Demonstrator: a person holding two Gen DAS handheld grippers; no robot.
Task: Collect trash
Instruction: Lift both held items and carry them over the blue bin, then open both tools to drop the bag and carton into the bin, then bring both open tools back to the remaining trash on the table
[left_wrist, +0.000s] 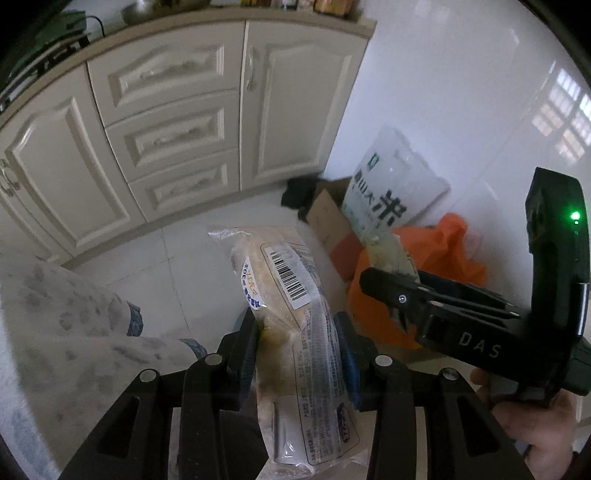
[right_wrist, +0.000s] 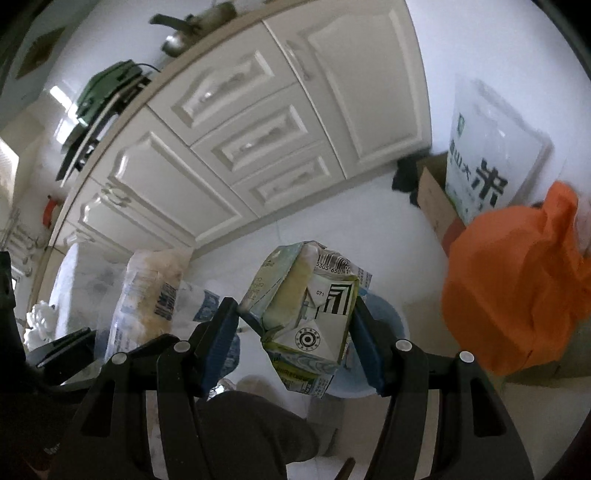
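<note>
In the left wrist view my left gripper (left_wrist: 297, 325) is shut on a clear plastic food package (left_wrist: 284, 280) with a barcode label. The package sticks out forward and back between the blue pads. My right gripper (right_wrist: 295, 306) is shut on a crumpled green and white drink carton (right_wrist: 306, 306), gripped at both sides. The left view shows the right gripper (left_wrist: 376, 277) from the side, held by a hand (left_wrist: 532, 424), its tip and the carton (left_wrist: 388, 254) just over an orange plastic bag (left_wrist: 450, 251). In the right view that orange bag (right_wrist: 517, 288) bulges to the right, and the food package (right_wrist: 147, 295) hangs to the left.
Cream kitchen cabinets (left_wrist: 166, 129) run along the back over a white tiled floor (left_wrist: 184, 266). A rice sack (left_wrist: 391, 184) and a cardboard box (left_wrist: 328, 218) lean at the wall behind the orange bag. A pale blue basin (right_wrist: 388, 325) sits under the carton. White patterned fabric (left_wrist: 55, 314) lies at left.
</note>
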